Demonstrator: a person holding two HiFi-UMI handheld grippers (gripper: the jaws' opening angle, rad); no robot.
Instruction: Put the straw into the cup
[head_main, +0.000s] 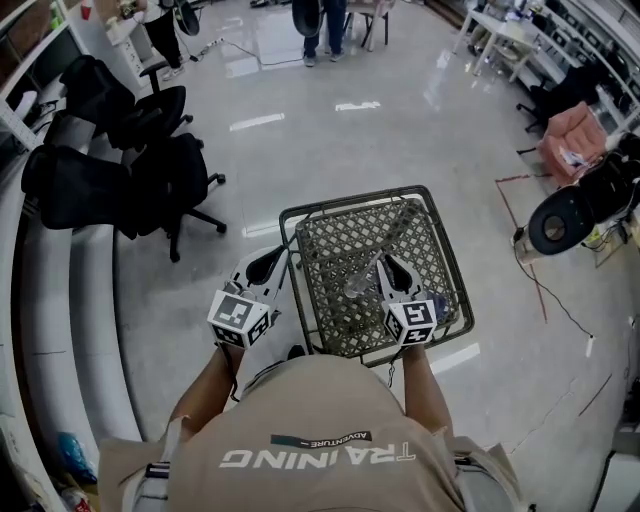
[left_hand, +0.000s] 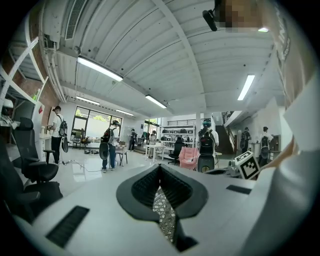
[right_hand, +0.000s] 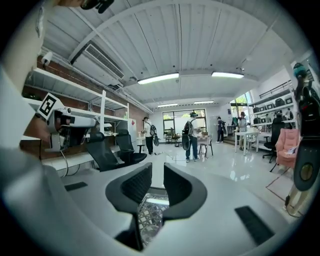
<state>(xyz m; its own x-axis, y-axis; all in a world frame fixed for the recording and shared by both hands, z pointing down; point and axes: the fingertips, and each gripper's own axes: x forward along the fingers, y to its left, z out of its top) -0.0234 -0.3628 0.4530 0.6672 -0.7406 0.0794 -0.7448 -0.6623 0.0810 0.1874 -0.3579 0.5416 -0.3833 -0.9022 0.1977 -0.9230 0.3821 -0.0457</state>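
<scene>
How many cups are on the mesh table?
1: a clear cup near the middle of the mesh table, just left of the right gripper. The gripper may hide others.

Open floor beyond mesh table

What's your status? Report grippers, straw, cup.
Left gripper shut, empty. Right gripper open, empty, beside cup. Straw looks seated in cup, leaning. Nothing blocking.

Glossy grey floor, black office chairs, pink armchair
</scene>
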